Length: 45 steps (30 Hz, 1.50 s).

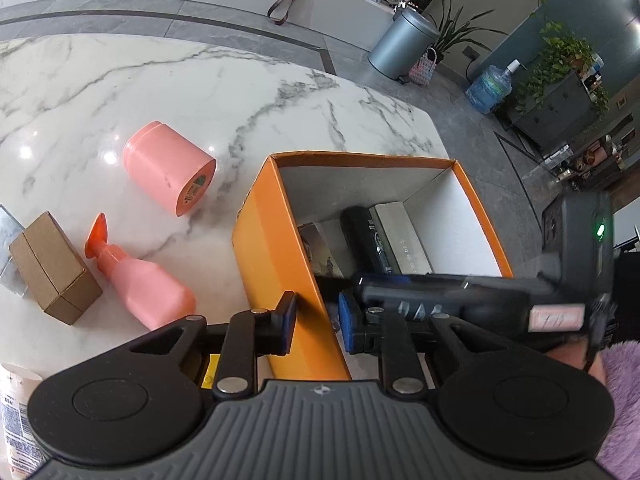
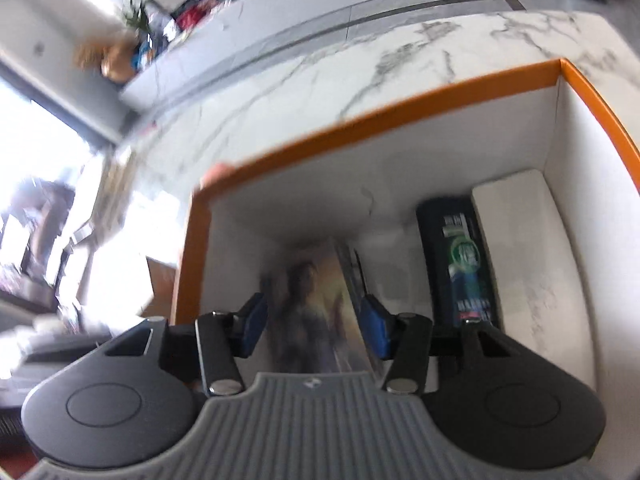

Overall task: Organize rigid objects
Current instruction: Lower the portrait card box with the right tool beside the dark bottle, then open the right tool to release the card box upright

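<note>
Two hand-held grippers at orange box [image 1: 276, 280] on marble counter [image 1: 200, 92]. Left hand-held gripper [image 1: 316, 324] pinching box's near wall, one pad outside, one inside. Right hand-held gripper [image 2: 316, 326] inside box, pads either side of picture-printed flat box [image 2: 316, 312]; contact unclear from blur. Dark bottle [image 2: 460, 260] and white box [image 2: 520, 248] lie inside. Pink canister [image 1: 168, 168], pink spray bottle [image 1: 140, 276], brown carton [image 1: 52, 268] outside on counter.

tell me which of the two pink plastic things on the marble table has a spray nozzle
The pink spray bottle lying beside the brown cardboard box, orange trigger nozzle at its top. The pink round canister, further back, has none.
</note>
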{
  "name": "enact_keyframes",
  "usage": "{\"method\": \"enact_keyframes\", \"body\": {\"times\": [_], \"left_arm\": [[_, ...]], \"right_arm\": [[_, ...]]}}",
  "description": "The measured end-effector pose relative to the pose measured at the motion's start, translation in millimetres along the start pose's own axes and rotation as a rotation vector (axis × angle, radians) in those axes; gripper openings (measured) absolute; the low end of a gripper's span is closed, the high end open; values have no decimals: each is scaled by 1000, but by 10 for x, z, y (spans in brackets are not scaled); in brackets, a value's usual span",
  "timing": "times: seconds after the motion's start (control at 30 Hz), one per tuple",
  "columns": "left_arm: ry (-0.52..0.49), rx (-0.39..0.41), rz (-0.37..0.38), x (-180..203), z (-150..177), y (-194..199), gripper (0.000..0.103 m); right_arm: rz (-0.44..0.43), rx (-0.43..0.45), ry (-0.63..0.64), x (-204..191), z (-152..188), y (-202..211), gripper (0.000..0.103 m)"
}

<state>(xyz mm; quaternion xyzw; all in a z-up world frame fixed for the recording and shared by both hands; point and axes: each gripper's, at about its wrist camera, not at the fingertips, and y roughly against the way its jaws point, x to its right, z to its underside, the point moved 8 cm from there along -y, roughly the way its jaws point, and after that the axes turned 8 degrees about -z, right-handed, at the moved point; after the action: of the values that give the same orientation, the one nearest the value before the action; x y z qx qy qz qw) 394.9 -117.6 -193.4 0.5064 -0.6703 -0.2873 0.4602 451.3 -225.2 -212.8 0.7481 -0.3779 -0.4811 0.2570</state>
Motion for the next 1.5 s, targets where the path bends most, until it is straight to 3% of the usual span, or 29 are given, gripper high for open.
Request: {"method": "enact_keyframes", "body": {"times": [0.23,0.27,0.3,0.4,0.5,0.63,0.73,0.8,0.93,1.0,1.1,1.23,1.4,1.5], "left_arm": [[-3,0,-10,-33,3,-3,24],[-1,-2,-6,-32,1,-16,24],[-2,-9,-5,-27,7,-33,23],[-9,-4,-12,-19,20,-46,23],[-7,-4,-2,-34,24,-49,23],[-15,-1,-6,-34,24,-47,24],[-20,0,-22,-51,22,-40,22],[-17,-2,-15,-51,20,-41,22],[-56,13,-30,2,32,-36,23],[-45,11,-17,-16,36,-29,23],[-41,12,-12,-21,40,-28,23],[-42,13,-17,-17,49,-18,23],[-38,16,-27,-36,39,1,23],[-27,16,-27,-78,40,17,23]], "right_arm": [[-15,-15,-11,84,152,-63,55],[-24,-15,-13,85,148,-76,53],[-32,-17,-15,63,171,-62,44],[-18,-14,13,36,201,-41,38],[-52,24,-72,119,176,24,30],[-102,40,-178,214,150,33,30],[-86,28,-157,185,135,-77,44],[-75,51,-136,171,111,-107,44],[-129,66,-232,256,115,-83,42],[-150,79,-261,302,123,-16,35],[-234,138,-346,365,120,151,33],[-312,171,-416,416,133,231,33],[-293,148,-434,428,166,113,39],[-370,159,-499,524,213,126,39]]}}
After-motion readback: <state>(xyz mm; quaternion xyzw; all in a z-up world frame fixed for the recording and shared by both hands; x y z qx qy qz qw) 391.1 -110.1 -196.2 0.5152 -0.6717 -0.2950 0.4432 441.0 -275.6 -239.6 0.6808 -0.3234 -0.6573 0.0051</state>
